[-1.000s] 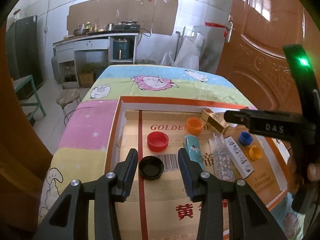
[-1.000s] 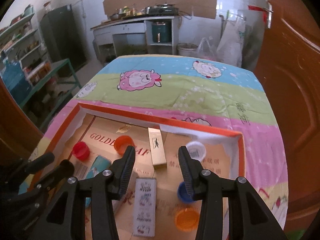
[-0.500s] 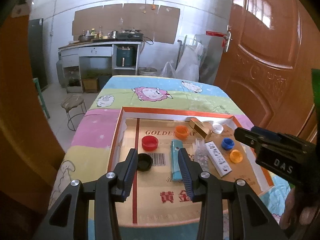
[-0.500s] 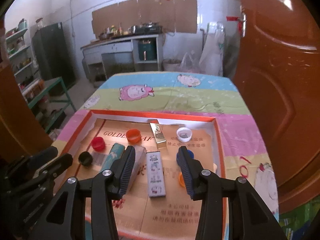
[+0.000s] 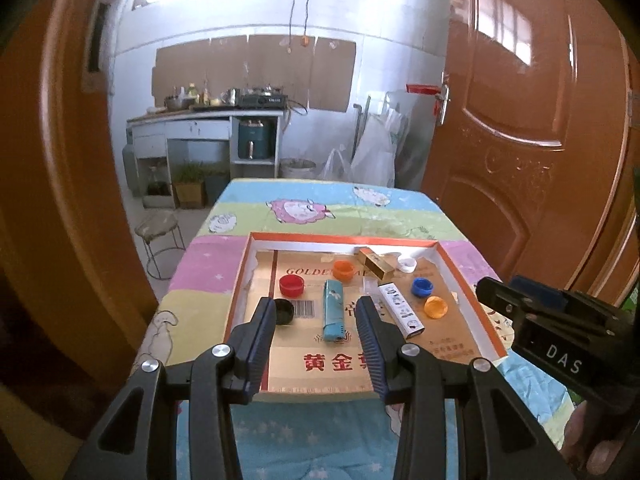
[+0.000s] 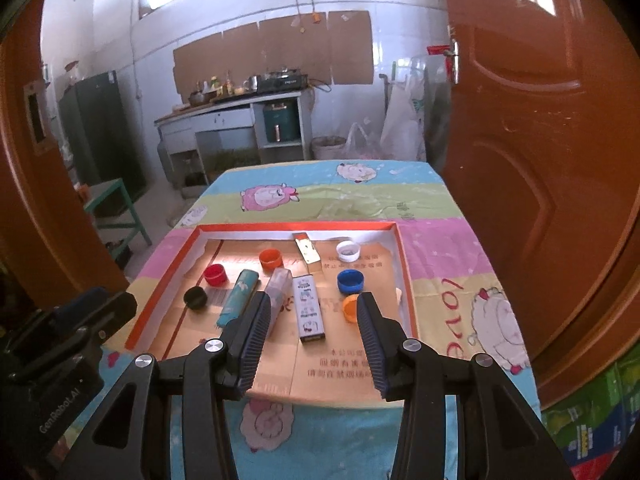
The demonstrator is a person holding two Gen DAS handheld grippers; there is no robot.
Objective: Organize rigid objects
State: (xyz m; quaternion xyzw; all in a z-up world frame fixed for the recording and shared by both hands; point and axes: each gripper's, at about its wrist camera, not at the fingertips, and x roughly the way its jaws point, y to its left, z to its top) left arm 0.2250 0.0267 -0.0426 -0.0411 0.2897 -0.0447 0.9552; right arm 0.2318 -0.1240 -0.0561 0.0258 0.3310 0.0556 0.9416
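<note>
I hold both tools above the near edge of the table, and neither has anything in it. My left gripper [image 5: 316, 326] stands about half open with bare air between its ribbed pads, and my right gripper [image 6: 310, 322] is the same, jaws parted and empty. I judge this to be either the very start of the sorting or a pause between picks: everything lies loose in the shallow cardboard tray [image 5: 456, 270], which sits on the patterned cloth with its orange rim all round.

Inside, the caps are scattered: a red cap [image 5: 291, 284] and a black cap [image 5: 284, 311] at the left, an orange cap [image 5: 344, 270] farther back, a white cap [image 6: 348, 251] near the far wall, and a blue cap [image 6: 350, 281] with a second orange cap [image 5: 435, 306] at the right. Between them lie the long pieces: a teal tube [image 5: 333, 310], a clear case [image 6: 279, 286], a white printed box [image 6: 308, 307] and a gold box [image 5: 375, 264] angled by the far wall.

The next move calls for bringing one tool down over a single piece, jaws square across its narrow width. The caps are round, hard plastic, low and likely to skid; the boxes are flat-sided card and should take a grip well. The clear case looks like smooth plastic, though glare makes that hard to tell.
</note>
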